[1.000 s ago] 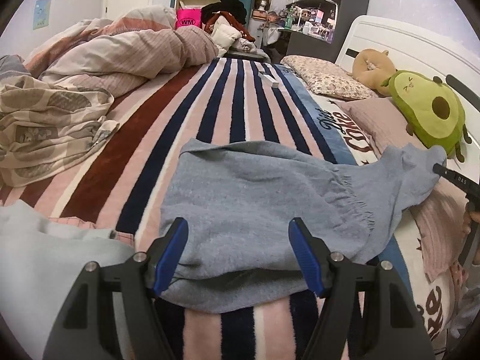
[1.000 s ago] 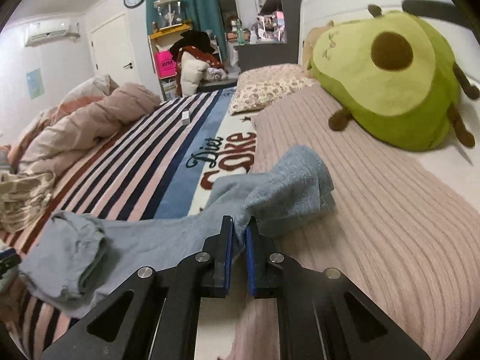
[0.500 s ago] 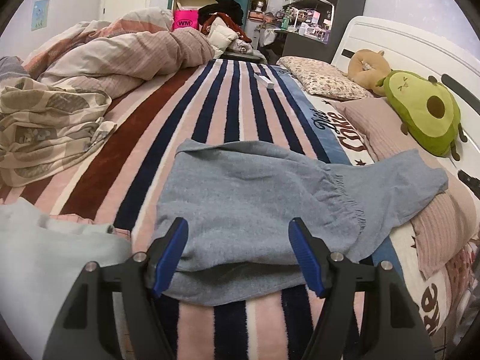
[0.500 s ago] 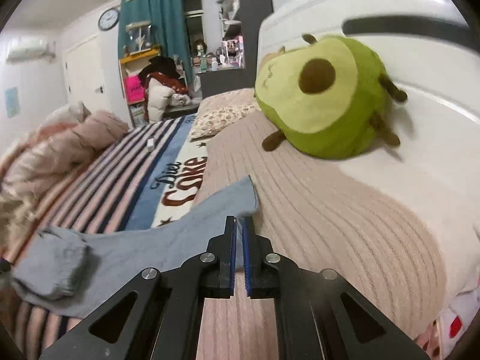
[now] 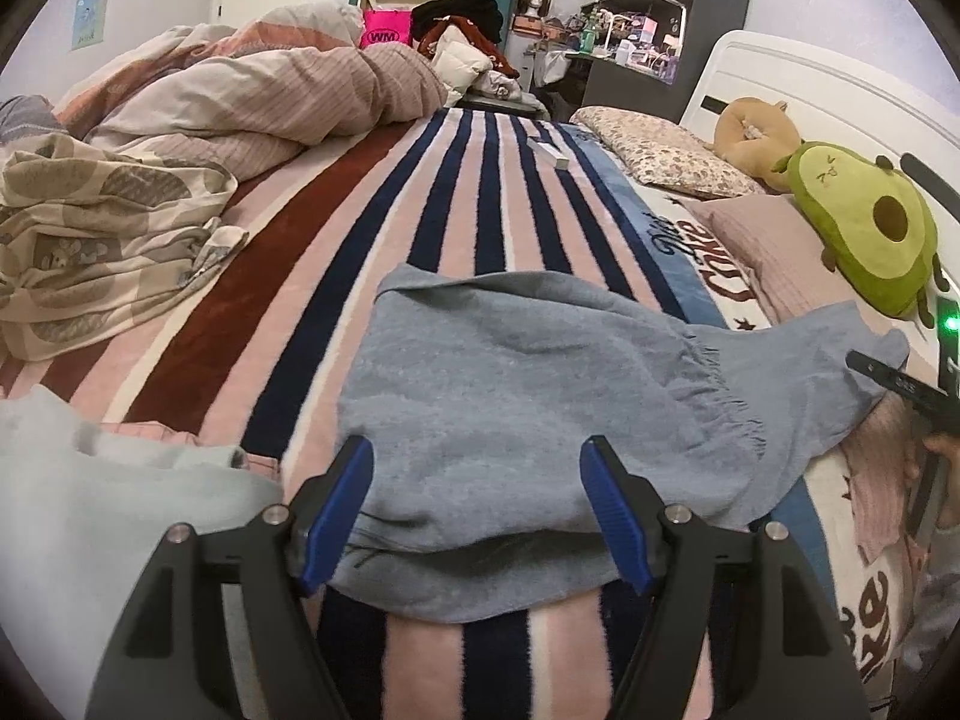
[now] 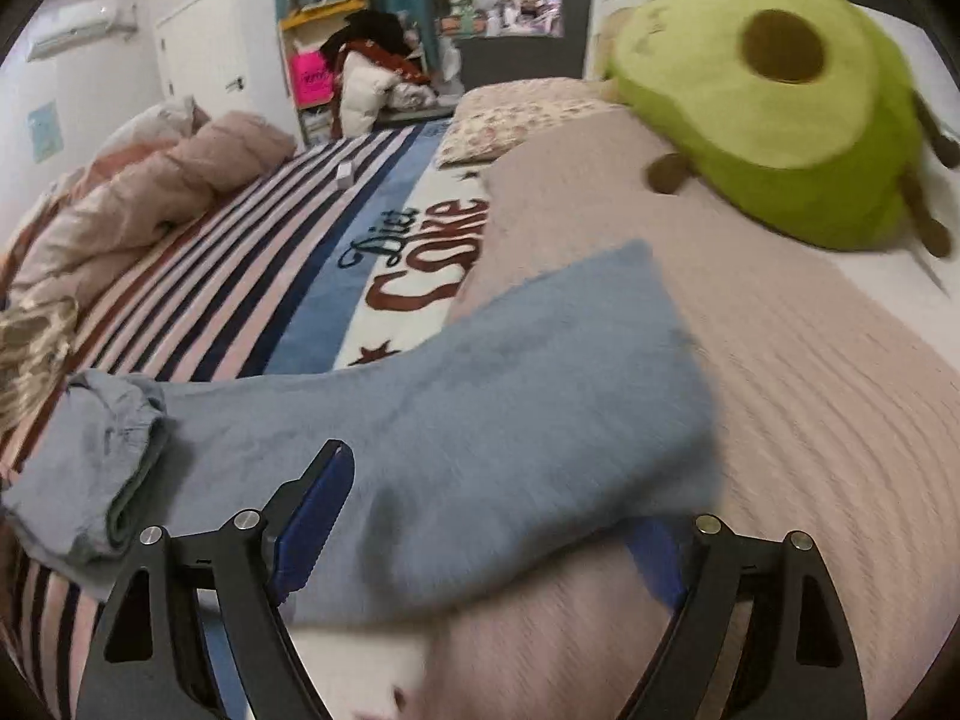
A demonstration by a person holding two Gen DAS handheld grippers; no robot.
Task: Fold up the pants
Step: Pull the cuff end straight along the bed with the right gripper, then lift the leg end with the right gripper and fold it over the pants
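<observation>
A: How did the right gripper [image 6: 486,516] stand?

B: Its jaws had just been opening and stood wide apart, with the leg end of the grey pants [image 6: 480,420] lying loose between them. The cloth draped over the right finger, but neither pad pressed on it, so nothing was held.

A: And the left gripper [image 5: 477,504]?

B: Parted as well, blue fingers [image 5: 339,507] to either side of the folded waist end of the pants [image 5: 522,396]. Whether the pads touched the fabric I could not tell; they did not seem to squeeze it.

A: Where did the pants lie?

B: On the striped blanket [image 5: 336,276], from the left gripper running out toward 2 o'clock, the leg reaching onto the pink ribbed pillow [image 6: 780,396].

A: Anything past that?

B: From the right wrist, an avocado plush [image 6: 774,102] at 1 o'clock, apart from the pants. From the left wrist, a heaped duvet [image 5: 240,96] at 11 o'clock
</observation>
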